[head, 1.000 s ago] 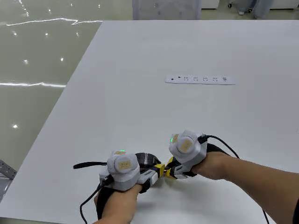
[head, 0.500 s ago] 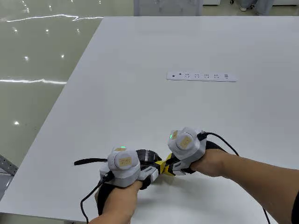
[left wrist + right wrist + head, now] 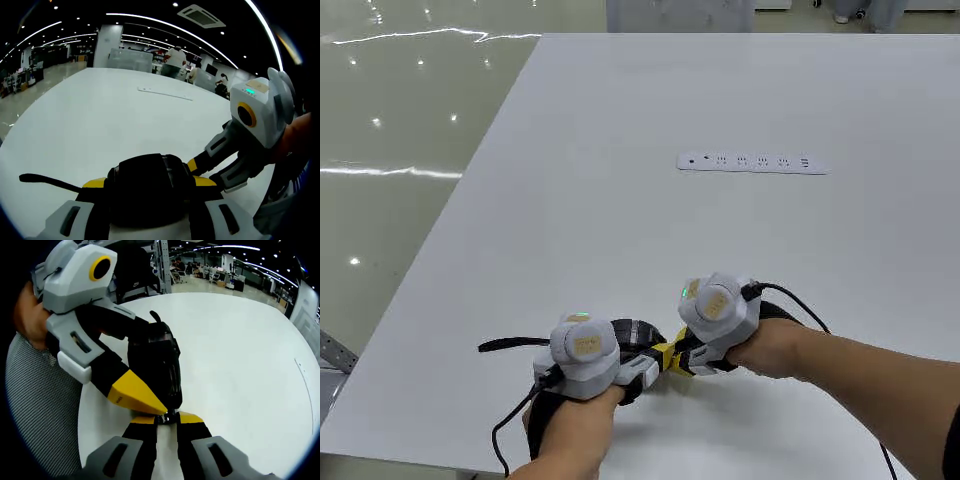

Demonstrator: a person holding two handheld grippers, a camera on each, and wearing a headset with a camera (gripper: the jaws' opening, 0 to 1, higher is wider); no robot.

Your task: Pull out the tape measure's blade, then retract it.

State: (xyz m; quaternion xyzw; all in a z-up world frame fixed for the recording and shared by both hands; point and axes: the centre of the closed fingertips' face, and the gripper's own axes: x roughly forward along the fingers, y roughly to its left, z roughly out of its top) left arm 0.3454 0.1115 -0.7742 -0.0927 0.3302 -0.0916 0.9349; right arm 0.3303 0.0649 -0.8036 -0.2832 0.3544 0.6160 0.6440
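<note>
A black tape measure (image 3: pixel 632 336) with a black wrist strap (image 3: pixel 510 347) sits low over the white table's near edge. My left gripper (image 3: pixel 655 362) is shut on its body; in the left gripper view the case (image 3: pixel 150 192) sits between the yellow-tipped jaws of the left gripper (image 3: pixel 150 181). My right gripper (image 3: pixel 677 360) meets it from the right, also seen as the right gripper (image 3: pixel 250 130). In the right gripper view, the right gripper (image 3: pixel 167 419) has its yellow tips pinched together on the blade's end hook at the mouth of the case (image 3: pixel 157 360). Hardly any blade is out.
A white power strip (image 3: pixel 751 163) lies flat farther back on the table (image 3: pixel 620 150). The table's left edge drops to a glossy floor (image 3: pixel 390 150). Cables trail from both grippers toward the person. People stand far behind the table in the left gripper view.
</note>
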